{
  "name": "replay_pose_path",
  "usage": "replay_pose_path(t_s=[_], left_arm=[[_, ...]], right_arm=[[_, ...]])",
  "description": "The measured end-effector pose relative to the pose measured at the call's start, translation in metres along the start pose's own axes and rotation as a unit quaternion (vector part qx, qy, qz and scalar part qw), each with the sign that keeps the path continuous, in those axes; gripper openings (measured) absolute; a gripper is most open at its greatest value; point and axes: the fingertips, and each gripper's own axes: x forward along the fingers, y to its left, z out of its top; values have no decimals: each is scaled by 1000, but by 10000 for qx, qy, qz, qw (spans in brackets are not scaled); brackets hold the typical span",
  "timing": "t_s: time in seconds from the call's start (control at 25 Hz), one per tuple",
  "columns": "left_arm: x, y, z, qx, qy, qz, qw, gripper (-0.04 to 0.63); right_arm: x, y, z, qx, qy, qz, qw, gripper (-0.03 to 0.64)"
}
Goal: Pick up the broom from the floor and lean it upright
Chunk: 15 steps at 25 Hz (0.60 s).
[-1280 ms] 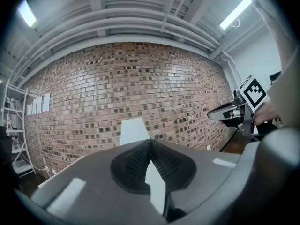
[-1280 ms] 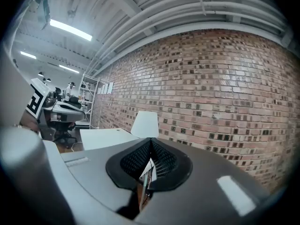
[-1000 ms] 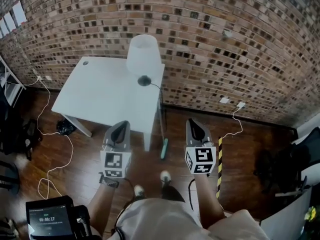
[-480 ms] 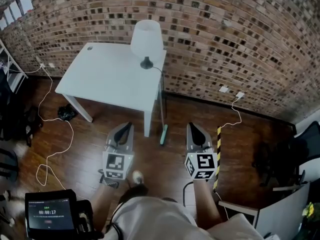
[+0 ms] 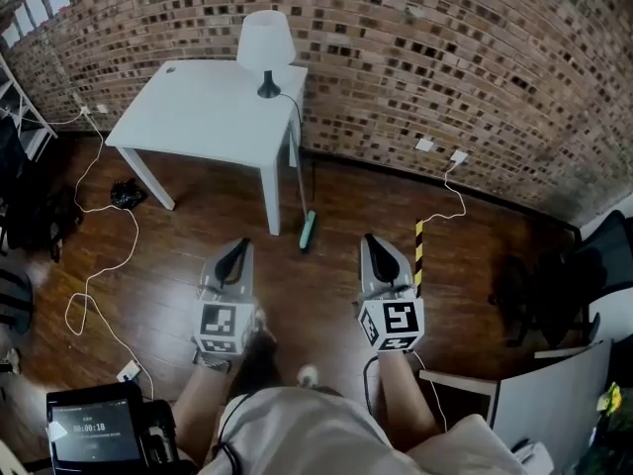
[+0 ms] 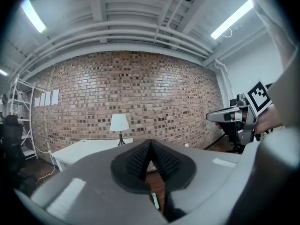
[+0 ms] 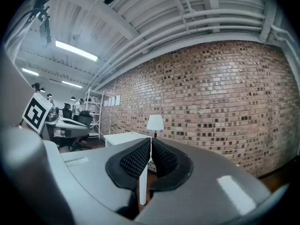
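2 tools are clenched on nothing: the left tool (image 5: pixel 237 250) and the right tool (image 5: pixel 372 242). Ahead, the teal-headed broom (image 5: pixel 308 231) rests its head on the wooden floor (image 5: pixel 178 255) beside a leg of the white worktop (image 5: pixel 198 117).

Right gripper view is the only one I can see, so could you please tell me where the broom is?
Observer: The broom stands beside the white table's front corner, teal head on the floor, handle rising toward the table's edge.
Operator: Thank you. Is the left gripper holding anything?
Observer: No; the left gripper has its jaws together, with nothing between them.
Operator: Is anything on the floor near the right gripper?
Observer: A yellow-and-black striped strip lies just right of the right gripper in the head view.
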Motion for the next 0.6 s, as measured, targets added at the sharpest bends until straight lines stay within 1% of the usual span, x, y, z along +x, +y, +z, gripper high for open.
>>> replay_pose_path(t_s=[0.12,0.24,0.4,0.6], left_arm=[[-38,-32,-5,20,129,-13,9999,0],[-59,-44,-6,54,196,-54,9998,0],[-74,-40,-6,84,180,-60,9998,0],[-75,-28,-4,86,154,-91,9998,0]], right_arm=[[-45,-5,-11,206,74,12,9998,20],[-71,-6,-17,339,133,-84,9993,14],[-85,-3,-20,445,206,-318,9983,14],[-88,10,-12,285,246,-400,9985,12]])
